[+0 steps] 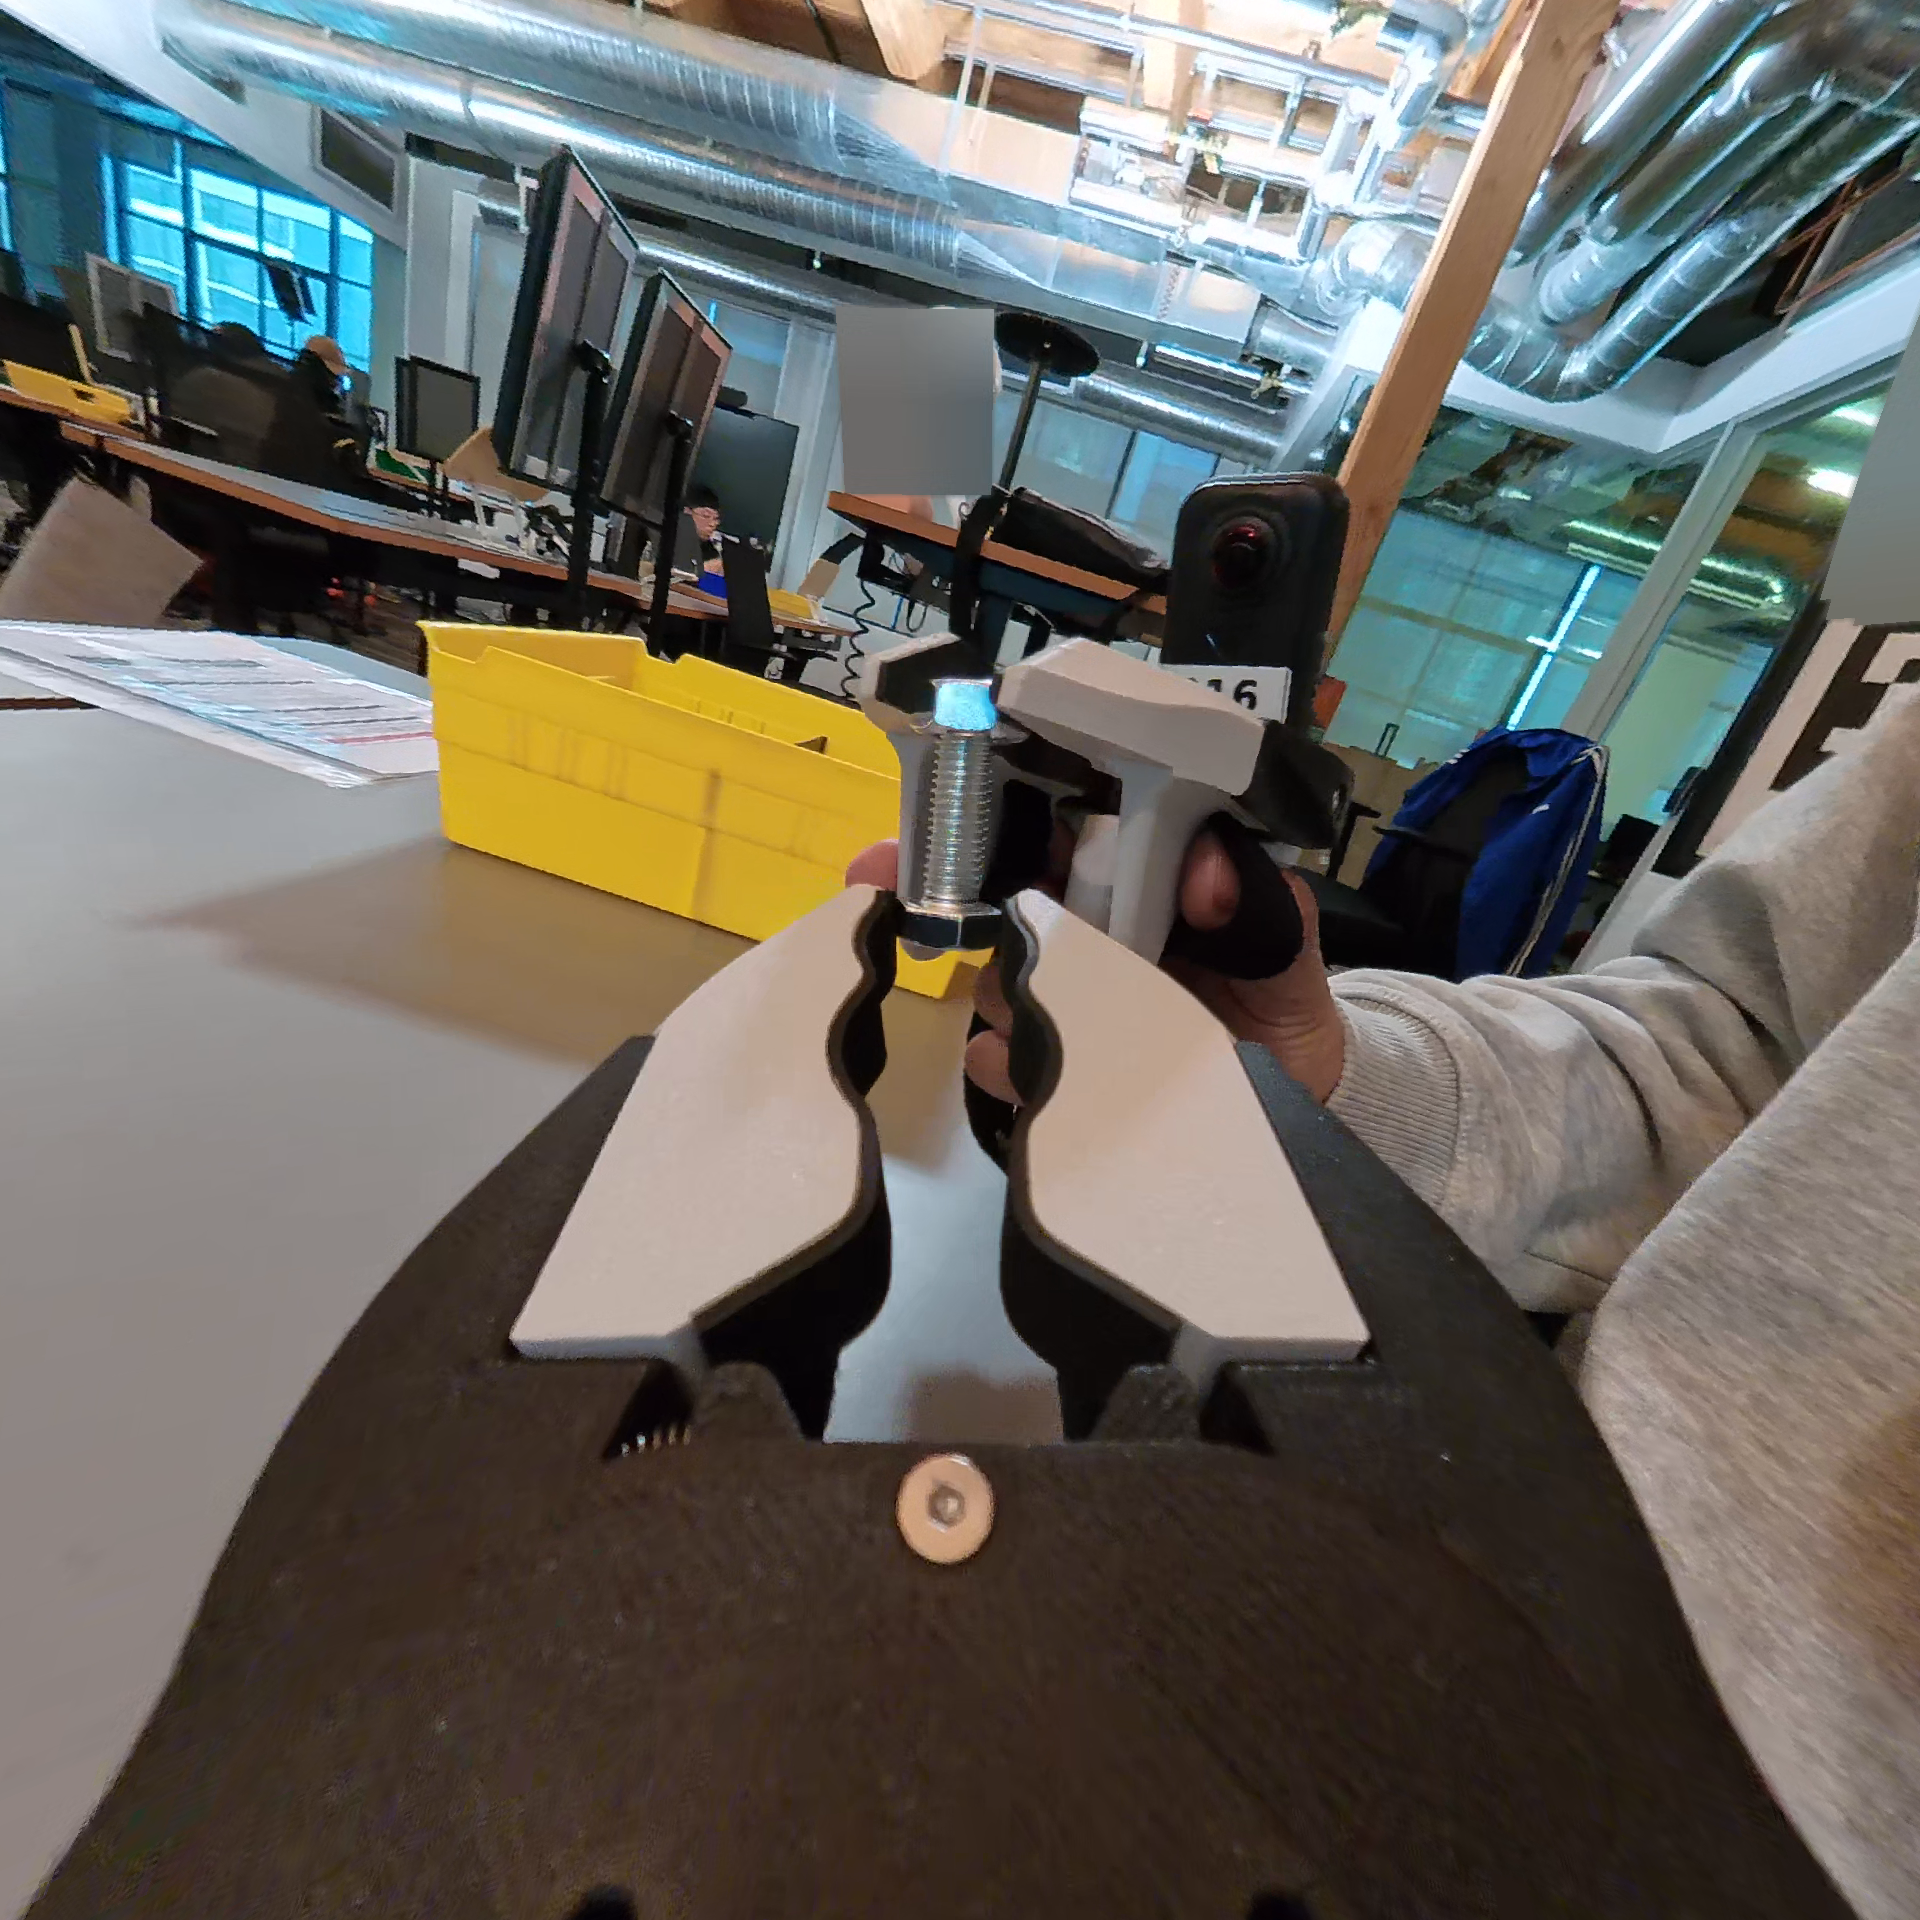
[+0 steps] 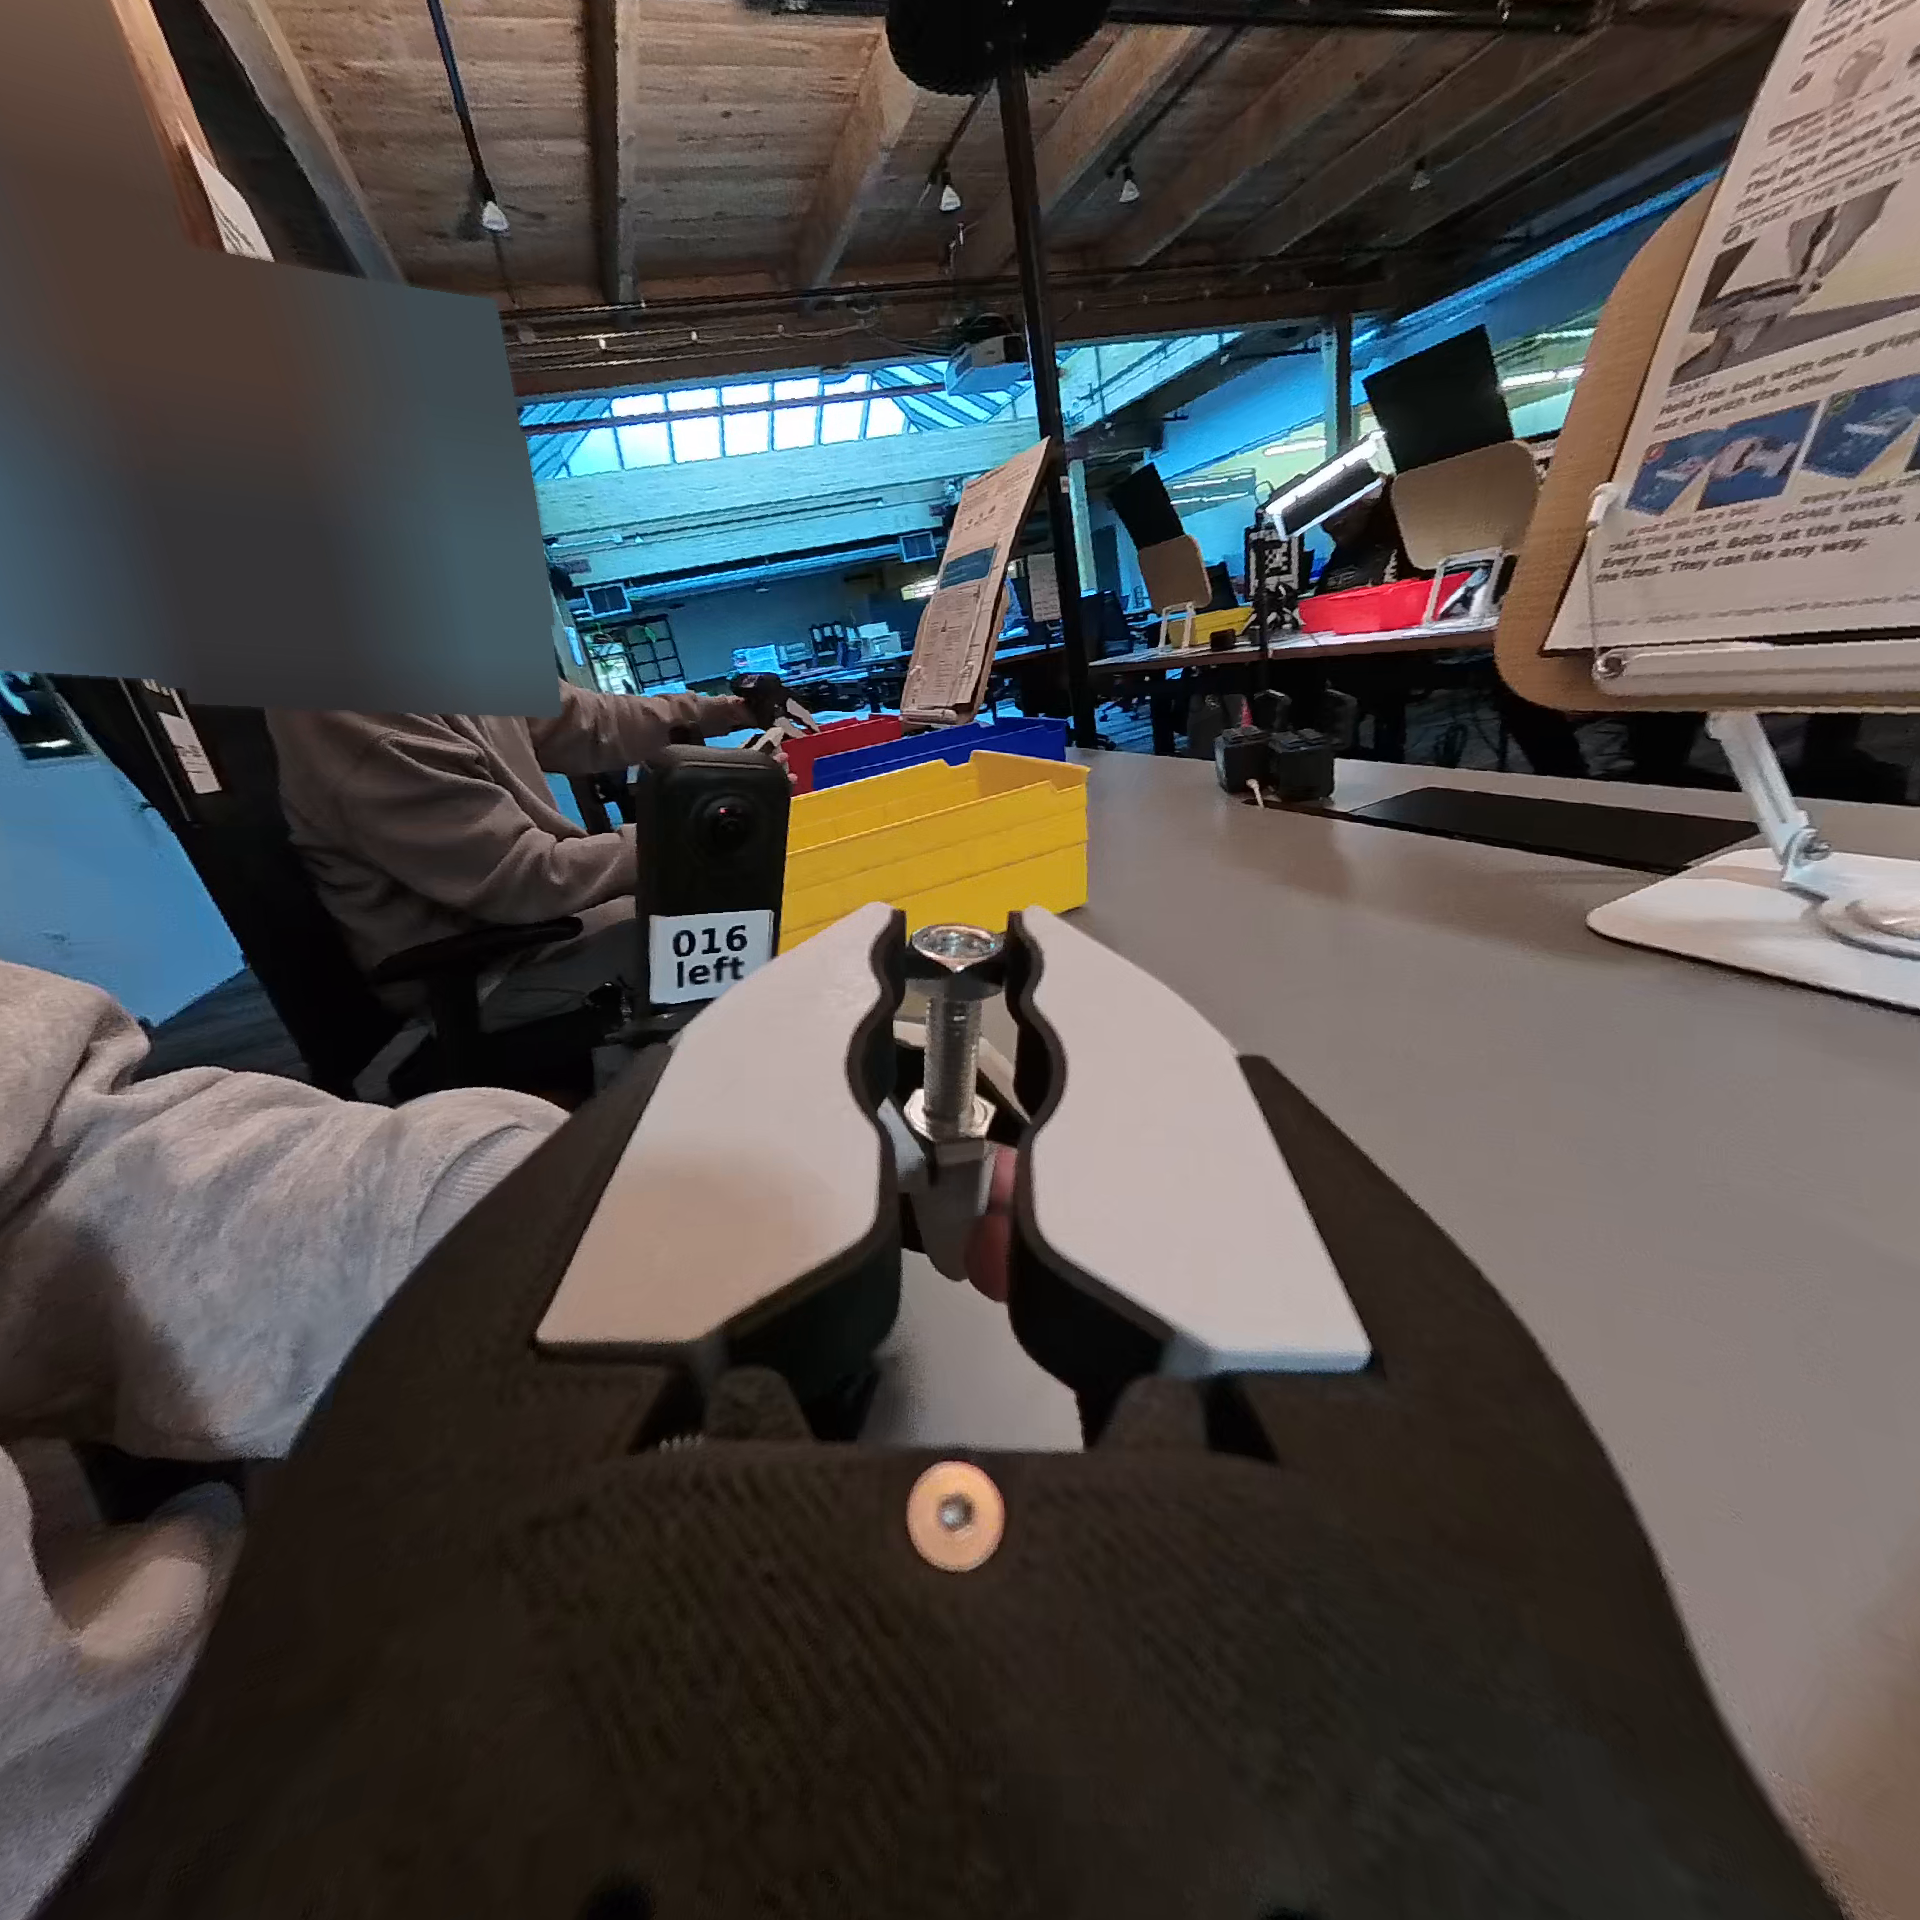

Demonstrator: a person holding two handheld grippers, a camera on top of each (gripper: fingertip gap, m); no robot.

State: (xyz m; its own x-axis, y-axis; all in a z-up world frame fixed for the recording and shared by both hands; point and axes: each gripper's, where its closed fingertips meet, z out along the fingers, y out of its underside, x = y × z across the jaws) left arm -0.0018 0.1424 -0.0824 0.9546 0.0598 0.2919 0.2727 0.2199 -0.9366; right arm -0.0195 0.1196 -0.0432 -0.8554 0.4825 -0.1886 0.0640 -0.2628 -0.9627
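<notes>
We work over a grey surface (image 1: 260,1039), with the yellow bin (image 1: 644,769) as our landmark. Both grippers are raised on the near side of the bin and meet on one piece of hardware, clear of the surface.

The left gripper (image 1: 948,914) is clenched on the hex nut (image 1: 945,928), nearer to us than the bin. The right gripper (image 2: 956,935) comes in above it and grasps the head of the bolt (image 1: 951,821). The bolt stands almost upright between them, head up and nut at the low end of the thread, in front of the bin's right-hand corner as the left wrist view shows it.

We judge the hold sound so long as the two grips stay in line with the shank. Any sideways lean of one gripper would cock the nut on its thread. The pads sit best on opposite flats of each hexagon rather than on the corners, with pressure even and no more than is needed.

Much is hidden from us. The black pad edges cover the nut's side faces, so we cannot tell whether flats or corners are gripped. The bolt's tip beyond the nut is out of sight, as is the bin's inside. A hand (image 1: 1247,997) on the right gripper's handle is partly covered by the left gripper's fingers.
</notes>
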